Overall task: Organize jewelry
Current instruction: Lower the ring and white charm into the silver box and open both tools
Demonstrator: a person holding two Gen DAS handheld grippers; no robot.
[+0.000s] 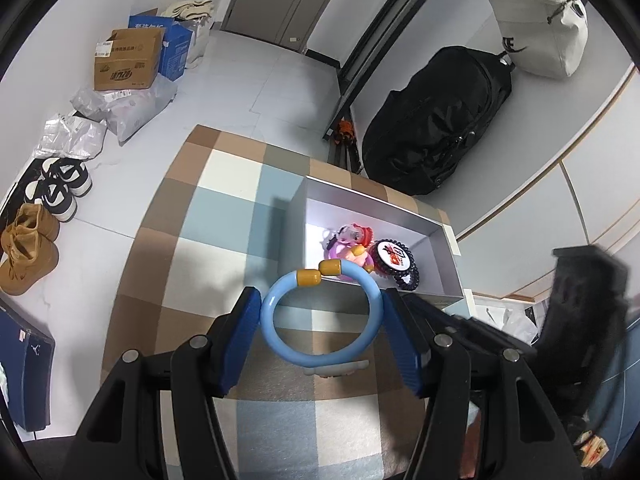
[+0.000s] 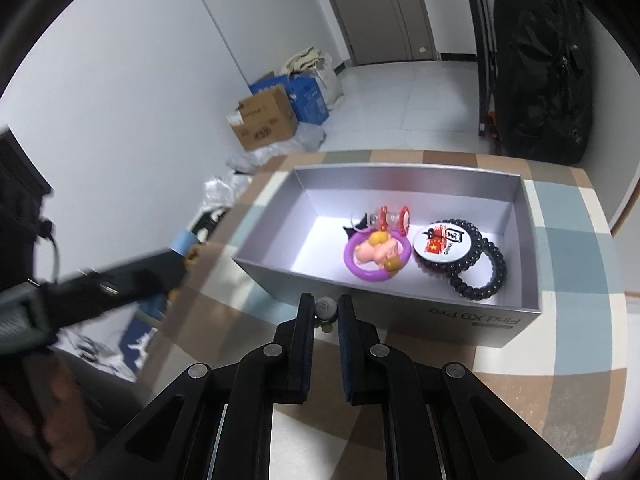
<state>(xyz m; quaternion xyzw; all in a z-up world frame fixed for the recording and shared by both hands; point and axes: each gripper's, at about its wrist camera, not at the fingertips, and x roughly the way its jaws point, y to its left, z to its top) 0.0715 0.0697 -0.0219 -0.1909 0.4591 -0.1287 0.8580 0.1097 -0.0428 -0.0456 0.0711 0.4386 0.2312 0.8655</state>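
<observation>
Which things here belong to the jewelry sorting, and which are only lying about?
Job:
- blue bracelet, held in the left tool
- small pale charm, held in the right tool
- grey box
- purple ring toy
- black coil hair tie
- round badge

Lying about:
- black backpack
- cardboard box
- shoes

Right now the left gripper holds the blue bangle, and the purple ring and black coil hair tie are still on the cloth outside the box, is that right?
Not quite. The left gripper does hold the blue bangle, but the right wrist view shows the purple ring and black coil hair tie already inside the box.
</observation>
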